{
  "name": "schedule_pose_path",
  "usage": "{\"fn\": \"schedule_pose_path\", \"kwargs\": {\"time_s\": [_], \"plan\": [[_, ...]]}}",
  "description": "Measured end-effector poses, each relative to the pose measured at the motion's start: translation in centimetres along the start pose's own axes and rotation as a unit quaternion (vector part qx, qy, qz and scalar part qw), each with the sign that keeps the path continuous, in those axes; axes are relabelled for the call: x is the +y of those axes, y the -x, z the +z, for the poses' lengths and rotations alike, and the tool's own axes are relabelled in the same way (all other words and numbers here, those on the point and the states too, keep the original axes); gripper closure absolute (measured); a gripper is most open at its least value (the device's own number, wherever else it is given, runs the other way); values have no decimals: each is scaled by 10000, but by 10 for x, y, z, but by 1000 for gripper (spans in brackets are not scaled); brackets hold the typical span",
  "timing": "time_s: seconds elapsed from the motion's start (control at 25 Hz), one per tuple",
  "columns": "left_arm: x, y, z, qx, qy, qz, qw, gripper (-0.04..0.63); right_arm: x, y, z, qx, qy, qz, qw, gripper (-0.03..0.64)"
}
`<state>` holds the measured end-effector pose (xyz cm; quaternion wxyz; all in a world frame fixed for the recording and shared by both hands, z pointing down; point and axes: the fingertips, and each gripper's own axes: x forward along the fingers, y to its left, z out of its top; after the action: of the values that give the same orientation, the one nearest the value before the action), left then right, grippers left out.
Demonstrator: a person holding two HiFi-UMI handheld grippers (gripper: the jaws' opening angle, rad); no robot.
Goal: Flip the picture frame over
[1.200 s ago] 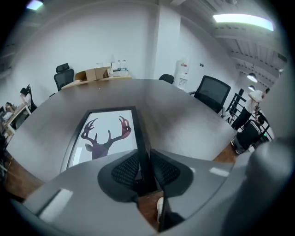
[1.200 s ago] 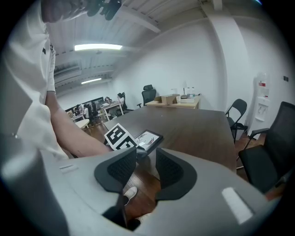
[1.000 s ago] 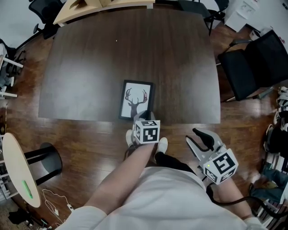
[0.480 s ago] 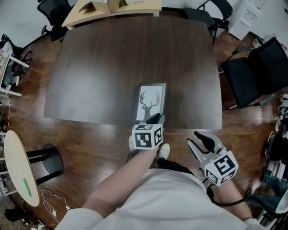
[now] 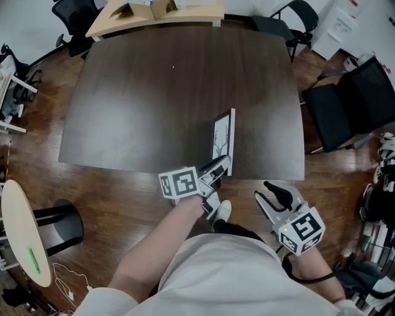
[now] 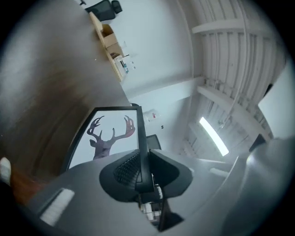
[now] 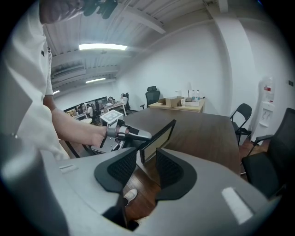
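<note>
A black picture frame (image 5: pixel 223 139) with a deer-head print stands tilted up on one long edge near the front edge of the dark table (image 5: pixel 154 92). My left gripper (image 5: pixel 219 168) is shut on the frame's near end; in the left gripper view the frame (image 6: pixel 110 136) runs up from between the jaws, print side facing left. My right gripper (image 5: pixel 274 192) hangs open below the table edge, to the right, with nothing in it. In the right gripper view the raised frame (image 7: pixel 159 138) and the left gripper (image 7: pixel 133 134) show beyond the open jaws.
Black office chairs (image 5: pixel 345 92) stand to the right of the table. A light wooden desk (image 5: pixel 157 11) with boxes sits behind it. A round side table (image 5: pixel 24 234) is at the lower left. The floor is wood, and my shoe (image 5: pixel 221 212) shows under the table edge.
The frame lay flat and face up a second ago; my left gripper has lifted and rolled it rightward until it stands on edge. The right gripper has barely moved.
</note>
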<state>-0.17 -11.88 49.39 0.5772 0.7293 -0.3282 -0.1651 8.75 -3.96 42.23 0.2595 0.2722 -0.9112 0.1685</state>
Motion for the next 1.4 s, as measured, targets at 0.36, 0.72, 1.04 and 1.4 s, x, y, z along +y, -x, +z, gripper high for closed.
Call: {"fn": "schedule_pose_path", "kwargs": {"time_s": [0.36,0.72,1.04,1.4], "plan": [[12,31,26,-398,1327,-1259,9823,528,14,-13,5,129,4,-26,9999,480],[23,56,39,-12,1210,-1565,9802,518,27,-28,13,159,-27,-81,9998,480],[48,80,48,263,1127,-1498,9819,480,37,-38,18,156,-111,-160,9997,480],[110,90,42,1038,-282,191,9940,485,49,-49,14,219,-281,-282,9990,480]]}}
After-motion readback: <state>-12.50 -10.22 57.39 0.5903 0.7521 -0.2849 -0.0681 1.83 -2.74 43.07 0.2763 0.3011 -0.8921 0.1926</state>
